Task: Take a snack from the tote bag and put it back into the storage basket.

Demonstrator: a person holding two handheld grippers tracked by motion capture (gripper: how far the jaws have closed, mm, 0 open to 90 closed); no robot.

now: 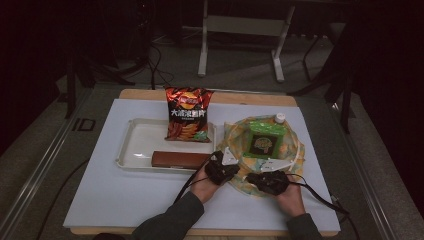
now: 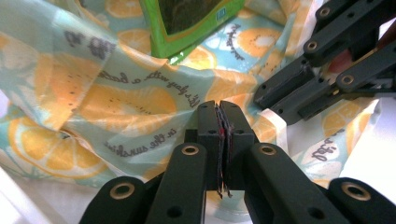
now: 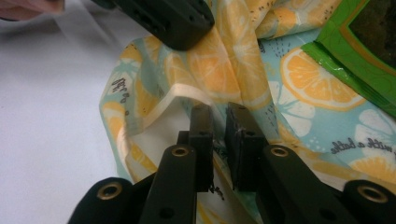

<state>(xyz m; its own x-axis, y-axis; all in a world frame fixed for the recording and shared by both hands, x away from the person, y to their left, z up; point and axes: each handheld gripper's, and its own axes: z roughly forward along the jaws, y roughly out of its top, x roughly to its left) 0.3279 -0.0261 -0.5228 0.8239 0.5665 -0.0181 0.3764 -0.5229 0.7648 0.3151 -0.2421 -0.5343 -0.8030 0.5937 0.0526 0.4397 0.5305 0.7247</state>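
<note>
A fabric bag [image 1: 234, 134] printed with orange slices lies open on the right of the board, with a green packet [image 1: 263, 138] and a white-capped bottle [image 1: 280, 118] inside it. My left gripper [image 1: 233, 165] is at the bag's near left rim. In the left gripper view its jaws [image 2: 219, 106] are pressed together on a fold of the bag's cloth [image 2: 121, 100]. My right gripper [image 1: 266, 173] is at the near rim. In the right gripper view its jaws [image 3: 219, 109] stand a narrow gap apart with the cream hem [image 3: 184, 92] running in between them.
A white tray [image 1: 137, 142] on the left holds a red chip bag [image 1: 188, 115] standing upright. A brown box [image 1: 179, 159] lies on the tray's front edge beside my left hand. Cables trail from both grippers toward the table's front edge.
</note>
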